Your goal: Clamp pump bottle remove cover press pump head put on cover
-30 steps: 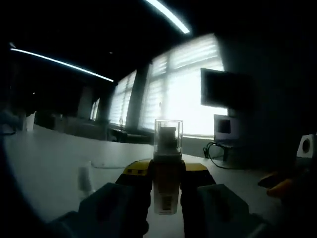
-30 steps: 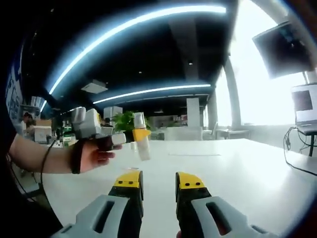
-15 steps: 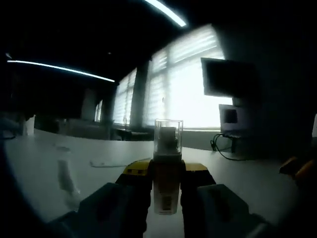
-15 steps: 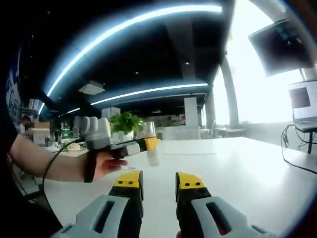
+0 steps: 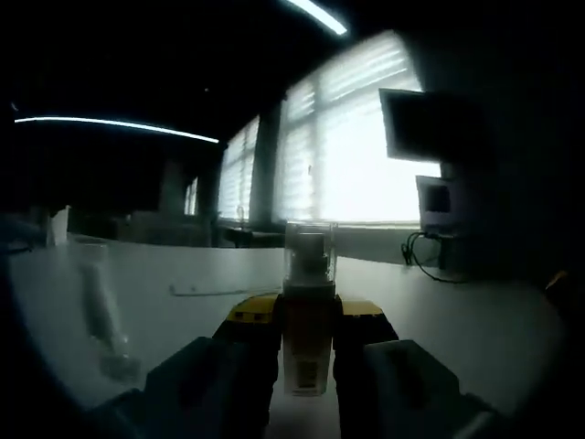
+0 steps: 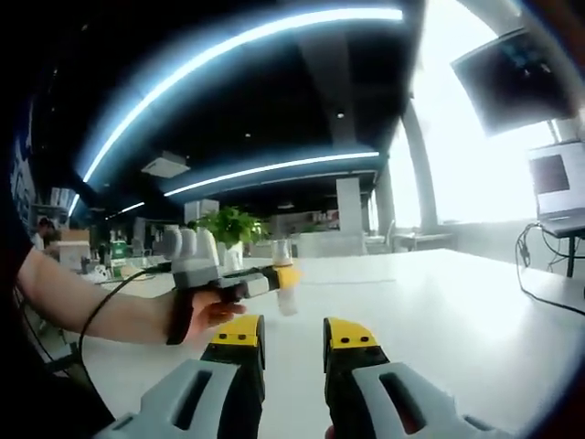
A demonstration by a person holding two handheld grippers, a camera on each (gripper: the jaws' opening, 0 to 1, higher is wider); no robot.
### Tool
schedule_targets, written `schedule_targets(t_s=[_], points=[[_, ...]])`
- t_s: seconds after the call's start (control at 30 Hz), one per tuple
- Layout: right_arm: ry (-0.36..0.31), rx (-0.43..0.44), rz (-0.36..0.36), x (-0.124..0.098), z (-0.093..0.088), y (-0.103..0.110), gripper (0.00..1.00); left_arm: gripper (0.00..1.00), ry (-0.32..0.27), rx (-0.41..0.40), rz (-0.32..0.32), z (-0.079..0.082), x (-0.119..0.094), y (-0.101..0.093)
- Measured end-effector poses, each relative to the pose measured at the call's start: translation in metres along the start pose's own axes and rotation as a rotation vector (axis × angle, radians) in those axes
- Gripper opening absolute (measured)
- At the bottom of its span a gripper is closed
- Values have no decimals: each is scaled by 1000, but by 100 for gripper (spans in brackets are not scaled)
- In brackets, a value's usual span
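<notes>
Pump bottle [image 5: 308,343]: clamped upright between the jaws of the left gripper [image 5: 309,340]; its clear cover [image 5: 310,251] is on, with the pump head [image 5: 309,251] visible through it. In the right gripper view the bottle [image 6: 284,291] is held out above the white table [image 6: 439,315].
Left gripper: closed on the bottle's body, low on the bottle, cover standing free above the yellow jaw tips.
Left hand [image 6: 206,311]: forearm reaches in from the side, hand wrapped around the gripper handle; gripper roughly level, the bottle near upright relative to the table.
Right gripper [image 6: 292,343]: jaws parted with a narrow gap between the yellow tips, nothing between them; it sits near the bottle but apart from it, pointing across the table.
Step, as I judge: bottle secured, cover removal not yet done.
Risk: the gap looks slim beside the cover, so closing in without widening could knock the bottle askew in the clamp.
Risk: pulling the cover off-axis could twist the bottle out of the left jaws onto the table.
Risk: squeezing the clear cover too hard could make it slip or pop away.
</notes>
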State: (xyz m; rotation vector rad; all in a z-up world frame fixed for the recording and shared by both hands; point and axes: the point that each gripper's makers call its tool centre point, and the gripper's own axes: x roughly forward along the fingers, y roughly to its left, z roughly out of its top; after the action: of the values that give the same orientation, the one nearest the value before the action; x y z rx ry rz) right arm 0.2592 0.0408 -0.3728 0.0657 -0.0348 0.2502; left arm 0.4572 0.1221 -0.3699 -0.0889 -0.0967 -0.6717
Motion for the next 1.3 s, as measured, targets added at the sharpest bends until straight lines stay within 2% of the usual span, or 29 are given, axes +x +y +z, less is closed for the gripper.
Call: schedule_targets(t_s=[0.17, 0.3, 0.43, 0.93, 1.03, 1.3], points=[[-9, 7, 0, -1, 2, -1, 20, 13, 21, 10, 44, -11, 1, 6], [-6, 6, -2, -2, 0, -3, 20, 13, 25, 7, 42, -15, 2, 7], [-9, 13, -5, -2, 0, -3, 20, 13, 48, 64, 39, -22, 3, 3], [-15, 12, 1, -2, 0, 0, 20, 13, 42, 37, 15, -20, 3, -3], [-11, 9, 4, -2, -2, 2, 20, 21, 32, 18, -1, -18, 3, -5], [-7, 13, 10, 1, -4, 3, 20, 26, 37, 29, -29, -16, -2, -5]])
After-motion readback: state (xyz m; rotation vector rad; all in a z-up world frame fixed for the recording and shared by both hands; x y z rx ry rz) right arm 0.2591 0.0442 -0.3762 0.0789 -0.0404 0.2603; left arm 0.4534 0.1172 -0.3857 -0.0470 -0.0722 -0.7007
